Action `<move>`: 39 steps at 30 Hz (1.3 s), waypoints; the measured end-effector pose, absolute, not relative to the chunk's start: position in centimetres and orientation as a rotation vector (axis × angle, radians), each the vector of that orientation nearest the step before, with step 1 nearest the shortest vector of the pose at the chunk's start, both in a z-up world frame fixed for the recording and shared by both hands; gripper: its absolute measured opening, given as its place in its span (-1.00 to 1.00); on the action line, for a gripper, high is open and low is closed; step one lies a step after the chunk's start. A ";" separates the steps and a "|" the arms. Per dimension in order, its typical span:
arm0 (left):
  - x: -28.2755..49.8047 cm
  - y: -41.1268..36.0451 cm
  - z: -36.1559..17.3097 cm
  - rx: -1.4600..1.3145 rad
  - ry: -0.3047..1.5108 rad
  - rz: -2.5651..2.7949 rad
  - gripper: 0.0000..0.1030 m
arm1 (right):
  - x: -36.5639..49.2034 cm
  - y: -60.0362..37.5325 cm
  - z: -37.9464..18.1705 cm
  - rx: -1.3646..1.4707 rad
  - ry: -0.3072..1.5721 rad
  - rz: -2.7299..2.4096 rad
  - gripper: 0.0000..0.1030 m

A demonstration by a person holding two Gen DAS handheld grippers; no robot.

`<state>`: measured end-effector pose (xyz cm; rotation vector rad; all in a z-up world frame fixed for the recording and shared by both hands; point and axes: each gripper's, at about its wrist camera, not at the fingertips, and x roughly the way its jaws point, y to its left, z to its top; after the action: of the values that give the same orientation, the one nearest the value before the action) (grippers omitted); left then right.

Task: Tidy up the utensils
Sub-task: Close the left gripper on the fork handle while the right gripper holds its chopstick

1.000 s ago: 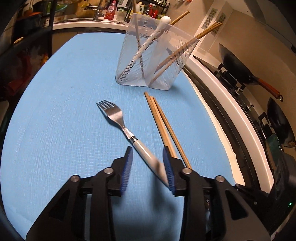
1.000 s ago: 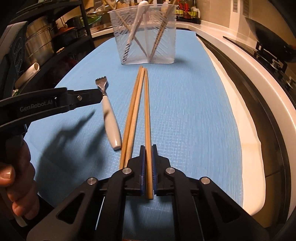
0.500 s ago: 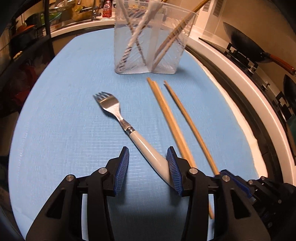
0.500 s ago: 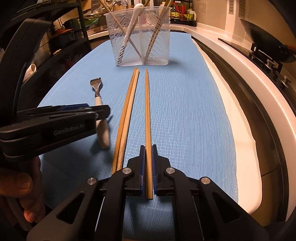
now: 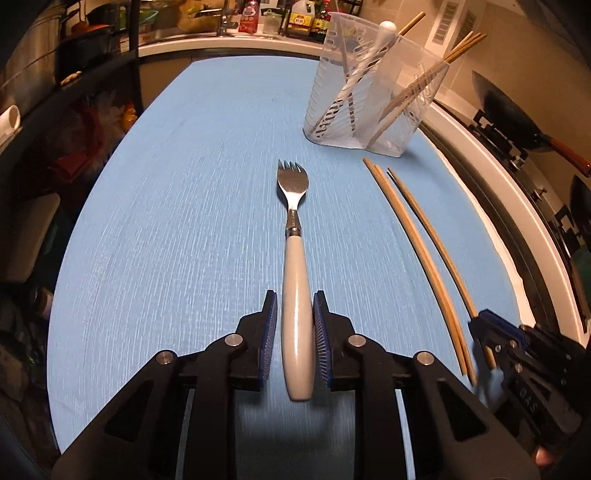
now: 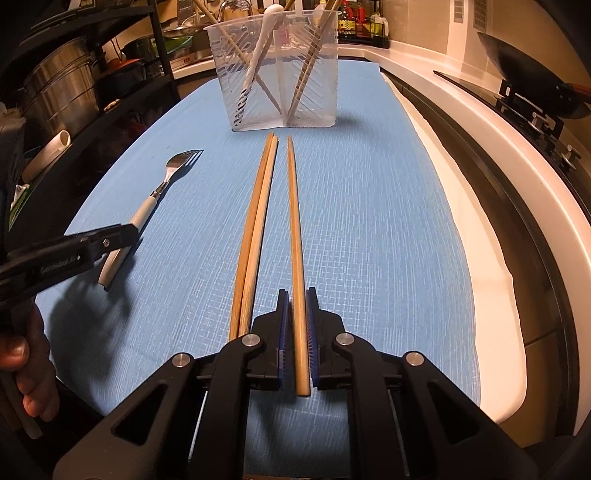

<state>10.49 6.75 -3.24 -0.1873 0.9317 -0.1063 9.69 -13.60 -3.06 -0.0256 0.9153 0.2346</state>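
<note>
A fork [image 5: 293,236] with a white handle and steel tines lies on the blue mat [image 5: 177,221]. My left gripper [image 5: 294,315] is shut on the fork's handle, tines pointing away. The fork [image 6: 162,184] and left gripper [image 6: 114,236] also show in the right wrist view. My right gripper [image 6: 295,306] is shut on one wooden chopstick [image 6: 295,221]. Two more chopsticks [image 6: 256,225] lie side by side just left of it. A clear plastic utensil holder [image 6: 280,70] stands beyond, holding chopsticks and a white-handled utensil.
A white counter edge [image 6: 491,206] and a dark stovetop with woks [image 5: 517,114] run along the right. A dark shelf with a steel pot [image 6: 55,96] stands on the left. Bottles [image 5: 299,20] and a sink line the back.
My left gripper has turned in line with the fork and closed on its handle. The right-hand chopstick has shifted slightly away from the other two.
</note>
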 end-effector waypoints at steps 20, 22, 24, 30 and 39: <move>8.2 5.4 -3.7 -0.122 0.815 -0.044 -0.58 | 9.3 -13.9 -3.1 0.001 0.909 0.222 -0.86; 8.2 5.4 -3.6 -0.125 0.816 -0.044 -0.58 | 9.4 -13.9 -3.2 -0.002 0.909 0.223 -0.86; 8.2 5.3 -3.6 -0.127 0.816 -0.043 -0.58 | 9.4 -13.9 -3.2 -0.002 0.909 0.223 -0.86; 8.1 5.2 -3.6 -0.127 0.815 -0.038 -0.58 | 9.3 -13.8 -3.1 -0.014 0.906 0.220 -0.86; 7.9 4.7 -3.7 -0.108 0.802 -0.019 -0.58 | 9.3 -13.8 -3.1 -0.019 0.904 0.222 -0.86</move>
<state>7.91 4.75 -3.70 -0.1084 0.8019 -0.0186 9.32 -13.80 -3.07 -0.0193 0.9044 0.2215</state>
